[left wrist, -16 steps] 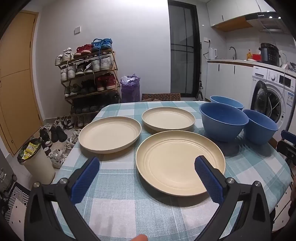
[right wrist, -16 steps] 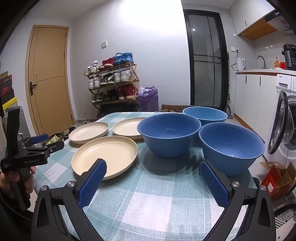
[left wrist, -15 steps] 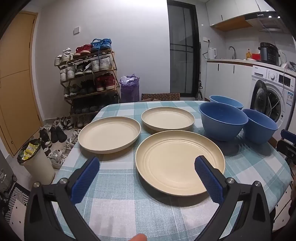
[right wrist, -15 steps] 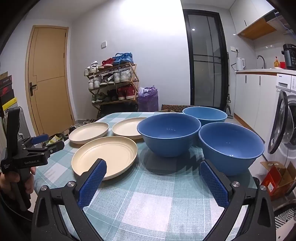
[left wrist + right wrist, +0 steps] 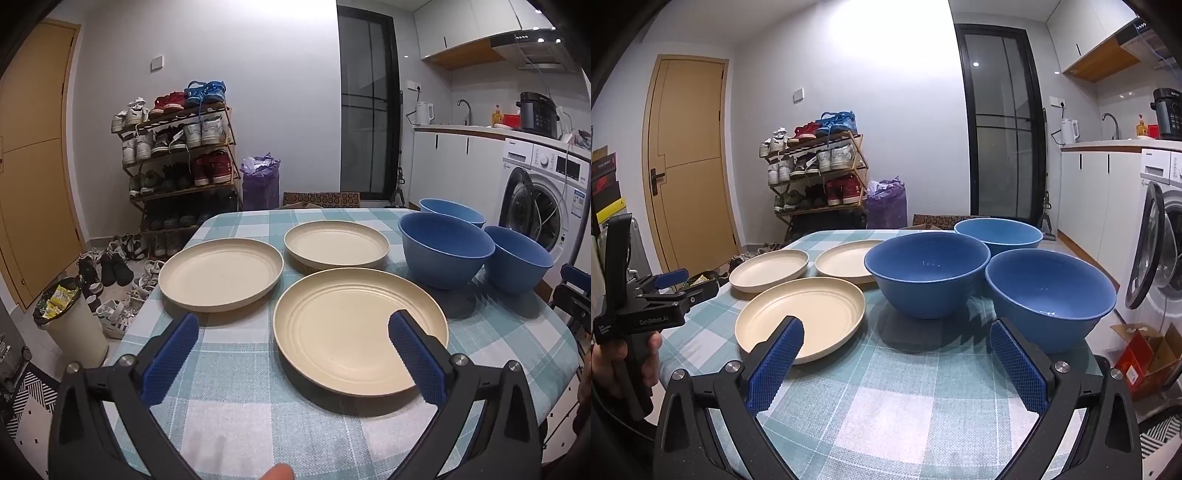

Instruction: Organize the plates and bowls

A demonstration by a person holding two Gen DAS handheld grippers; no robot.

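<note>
Three cream plates lie apart on a checked tablecloth (image 5: 240, 417): a near plate (image 5: 360, 328), a left plate (image 5: 221, 272) and a far plate (image 5: 336, 243). Three blue bowls stand upright to their right: a middle bowl (image 5: 445, 249), a near-right bowl (image 5: 517, 258) and a far bowl (image 5: 452, 212). My left gripper (image 5: 293, 332) hangs open over the table's near edge, in front of the near plate, holding nothing. In the right wrist view my right gripper (image 5: 895, 336) is open and holds nothing, before the middle bowl (image 5: 927, 271) and near-right bowl (image 5: 1049, 295).
A shoe rack (image 5: 181, 162), loose shoes and a lined bin (image 5: 68, 321) stand left of the table. A washing machine (image 5: 543, 199) and kitchen counter are on the right. A hand (image 5: 624, 365) holds the left gripper's black body (image 5: 635, 310) at the table's left.
</note>
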